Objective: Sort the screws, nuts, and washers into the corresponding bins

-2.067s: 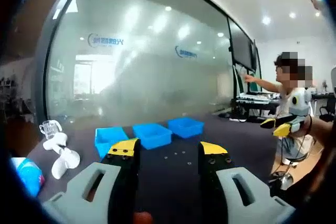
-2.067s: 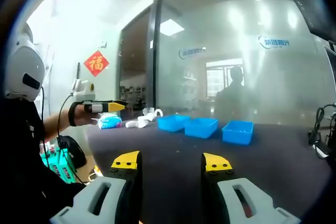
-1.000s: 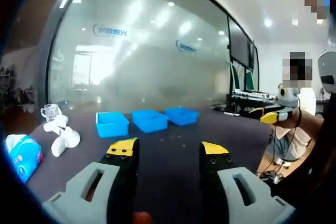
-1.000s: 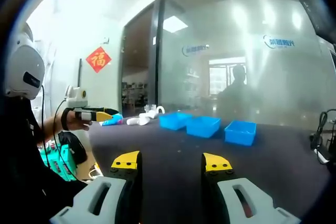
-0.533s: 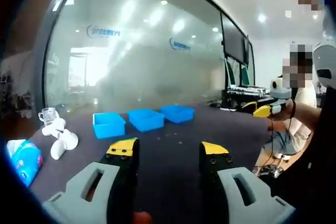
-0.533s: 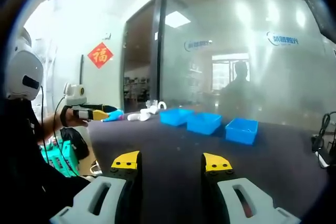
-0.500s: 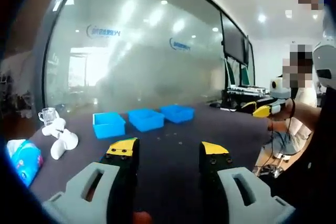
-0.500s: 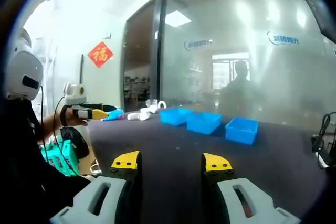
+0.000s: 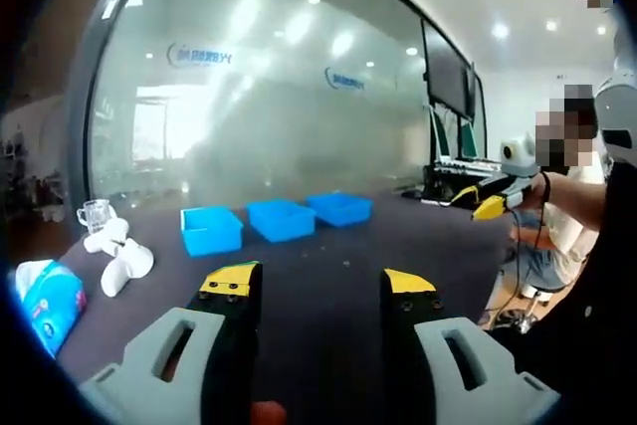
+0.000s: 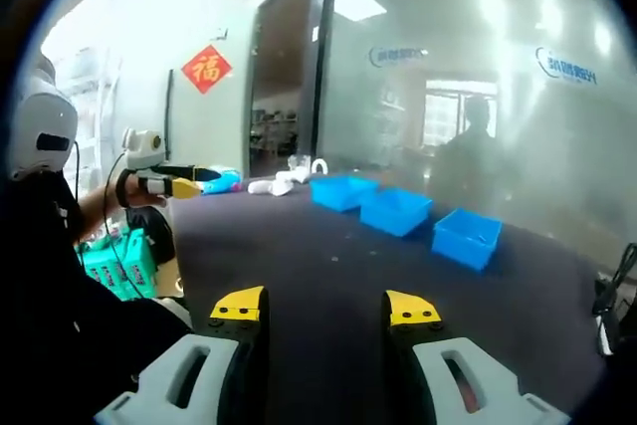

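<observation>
Blue bins (image 9: 281, 218) beyond open left tongs (image 9: 318, 291)

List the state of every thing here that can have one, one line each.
left tool: open, holding nothing, above the table
right tool: open, holding nothing
three blue bins: upright in a row on the dark table, contents not visible
glass cup: upright

Grey grippers, black jaws with yellow tips — white headset (image 10: 38, 134), dark top.
</observation>
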